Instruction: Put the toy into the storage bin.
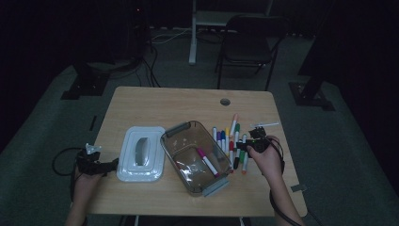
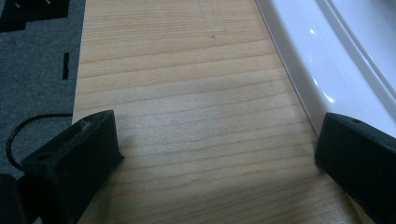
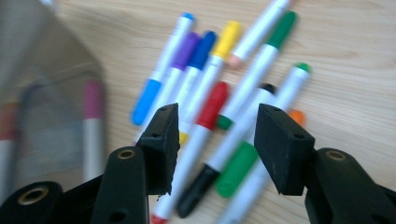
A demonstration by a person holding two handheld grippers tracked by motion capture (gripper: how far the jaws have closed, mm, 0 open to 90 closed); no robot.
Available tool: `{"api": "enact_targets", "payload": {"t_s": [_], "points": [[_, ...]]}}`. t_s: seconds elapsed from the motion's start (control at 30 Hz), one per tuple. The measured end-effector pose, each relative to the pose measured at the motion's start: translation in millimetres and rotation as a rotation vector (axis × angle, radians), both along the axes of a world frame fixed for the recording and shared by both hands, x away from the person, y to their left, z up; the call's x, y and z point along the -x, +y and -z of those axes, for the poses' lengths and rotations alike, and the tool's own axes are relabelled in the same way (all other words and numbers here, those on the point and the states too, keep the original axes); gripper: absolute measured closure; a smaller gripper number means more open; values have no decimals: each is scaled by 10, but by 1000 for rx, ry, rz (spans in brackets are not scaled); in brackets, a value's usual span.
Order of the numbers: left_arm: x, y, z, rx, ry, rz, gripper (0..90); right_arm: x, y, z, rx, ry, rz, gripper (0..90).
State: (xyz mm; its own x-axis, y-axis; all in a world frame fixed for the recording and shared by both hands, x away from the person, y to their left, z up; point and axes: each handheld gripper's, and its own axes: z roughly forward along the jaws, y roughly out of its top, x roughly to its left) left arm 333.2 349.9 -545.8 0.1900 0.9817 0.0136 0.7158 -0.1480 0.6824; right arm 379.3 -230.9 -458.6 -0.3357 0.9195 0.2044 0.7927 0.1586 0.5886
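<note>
From my remote station, the wooden bench (image 1: 155,101) carried the whole job: a white lid (image 1: 141,153) lay flat at its left, and a clear bin (image 1: 195,157) stood just beside it, already holding a pink-capped marker (image 1: 207,161) and a red one, as far as I could tell. To the right of the bin the loose markers (image 1: 230,141) lay fanned out side by side, some touching.

My right claw (image 3: 215,140) hung low over that fan, jaws partly spread and pinching nothing, with a red-capped marker (image 3: 205,119) and a black-capped one (image 3: 233,140) lying between them in the right claw's view. My left claw (image 2: 215,149) rested at the bench's left edge, jaws spread wide and empty, one jaw close to the lid's rim.

The step in hand looked like picking the next marker for the bin. To do it well, I judged, I should settle on one barrel only, turn the jaws square across it, and come down at mid-length so it would not tip. The markers lay tightly packed, so a jaw could easily catch a neighbour; taking the outermost first seemed the cleaner way.
</note>
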Motion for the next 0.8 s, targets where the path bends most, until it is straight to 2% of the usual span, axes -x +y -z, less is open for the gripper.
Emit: {"api": "enact_targets", "payload": {"t_s": [0.2,0.27,0.33,0.7,0.8], "points": [[0,0,0,0,0,0,4,-35,-160,162,19,18,68,510],[0,0,0,0,0,0,4,-61,-206,229,42,27,97,522],[0,0,0,0,0,0,4,-82,-246,290,36,39,117,533],[-6,1,0,0,-1,0,4,-155,-273,531,44,117,141,578],[-15,3,0,1,-1,3,4,-164,-279,560,72,133,146,607]]}}
